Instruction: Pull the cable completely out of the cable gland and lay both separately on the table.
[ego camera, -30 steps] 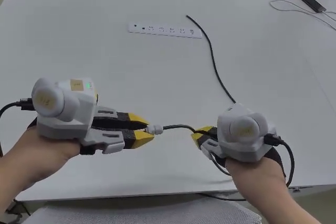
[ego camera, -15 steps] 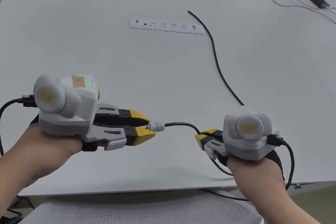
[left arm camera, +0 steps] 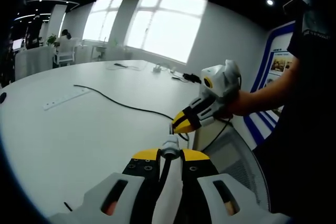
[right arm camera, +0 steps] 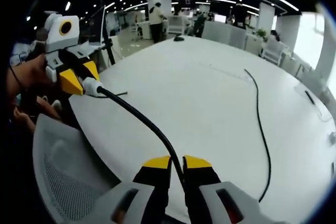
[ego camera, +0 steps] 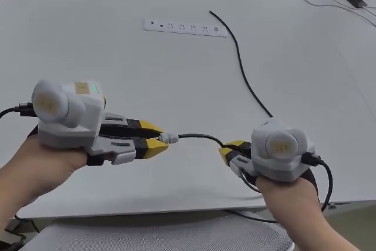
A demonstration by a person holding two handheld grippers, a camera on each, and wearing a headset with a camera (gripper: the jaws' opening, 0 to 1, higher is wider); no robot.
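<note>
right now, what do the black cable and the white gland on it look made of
The thin black round cable looks rubber or soft-plastic sheathed: matte, bending in a smooth curve. The small white cable gland looks like moulded plastic: opaque, faintly glossy, no metallic shine.

smooth matt white counter, black rubbery cable with a slight sheen, white plastic cable gland, left hand-held gripper and right hand-held gripper both matt grey plastic

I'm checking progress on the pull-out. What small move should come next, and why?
Probably draw the right hand-held gripper away from the left hand-held gripper: the thin black cable it pinches runs into the small white cable gland clamped in the left.
</note>
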